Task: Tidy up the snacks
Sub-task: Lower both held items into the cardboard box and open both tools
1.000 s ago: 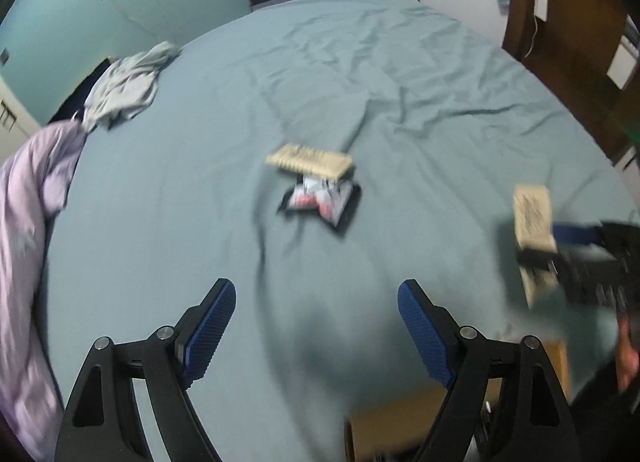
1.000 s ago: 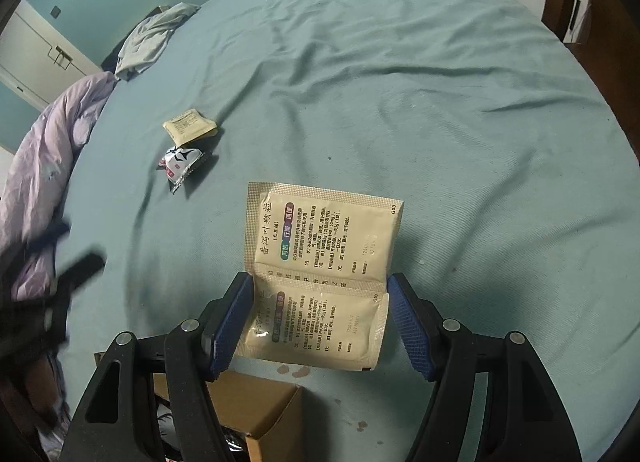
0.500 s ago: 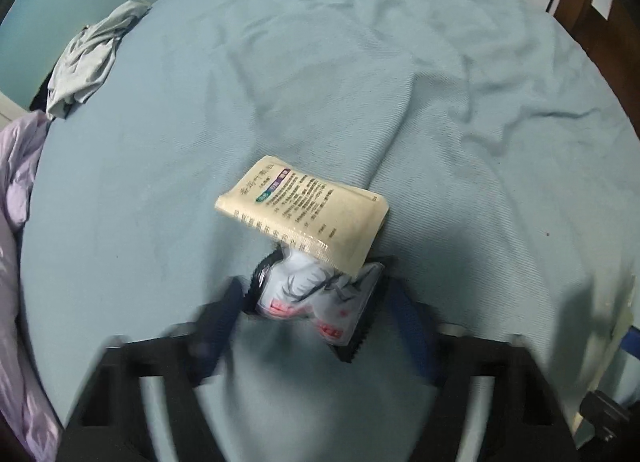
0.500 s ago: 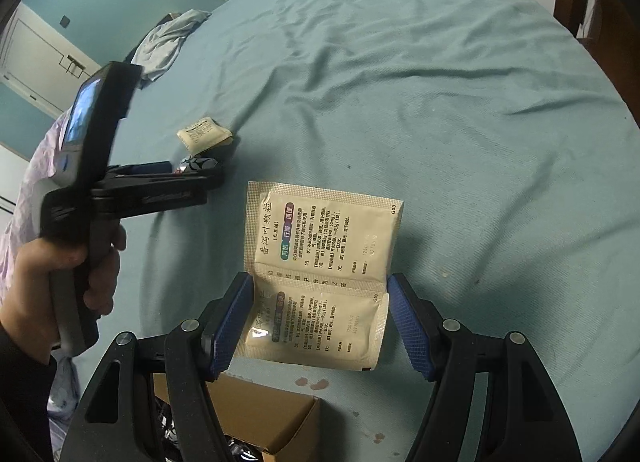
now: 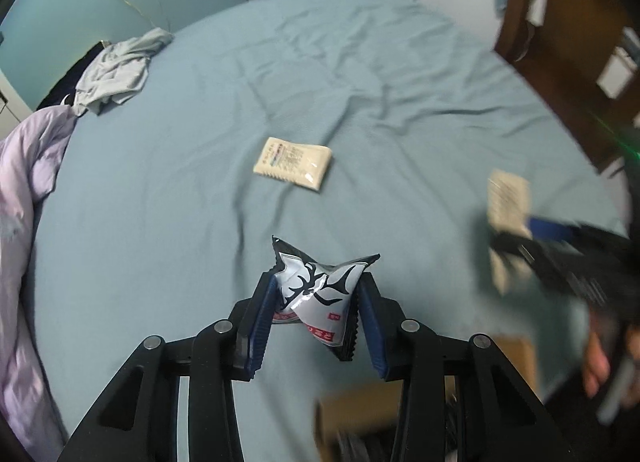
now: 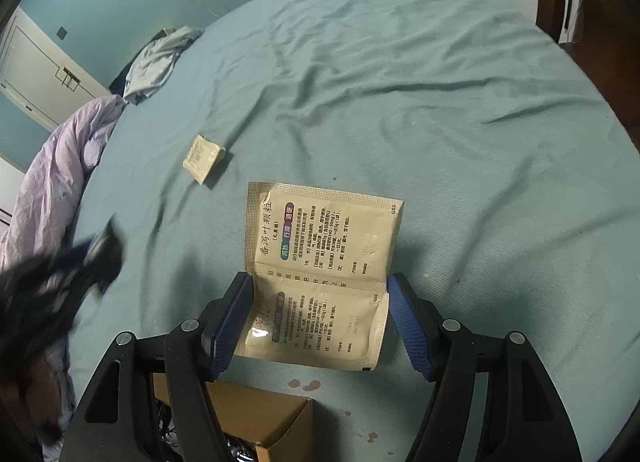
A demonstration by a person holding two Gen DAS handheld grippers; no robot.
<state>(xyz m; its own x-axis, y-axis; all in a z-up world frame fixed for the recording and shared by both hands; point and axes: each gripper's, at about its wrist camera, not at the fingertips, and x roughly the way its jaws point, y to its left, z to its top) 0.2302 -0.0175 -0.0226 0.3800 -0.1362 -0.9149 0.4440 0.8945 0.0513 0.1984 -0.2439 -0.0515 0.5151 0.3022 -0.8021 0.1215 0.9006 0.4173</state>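
Left gripper is clamping a small silver-and-black snack packet between its blue pads; jaws have just been closing in on it, and the packet is crumpling at the middle, its top corners flaring out above the fingers. Packet is hanging clear of the bed, over the near part of the teal sheet.

Right gripper is gripping a pair of joined beige sachets by the side edges of the lower one; jaws are standing fairly wide because the sachet is wide. The upper sachet is sticking up past the fingertips, printed side facing the camera. In the left wrist view this gripper is showing blurred at the right edge, with a hand behind it.

A third beige sachet is lying flat on the bed, near the middle, well apart from both grippers. In the right wrist view it is sitting toward the left side of the bed.

An open cardboard box is sitting below the near edge of the bed, under the right gripper; what is inside is too dark to tell.

At the bed's far left corner a grey-blue garment is lying bunched up. A lilac quilt is piling along the left edge. A wooden chair is standing at the far right side of the bed.
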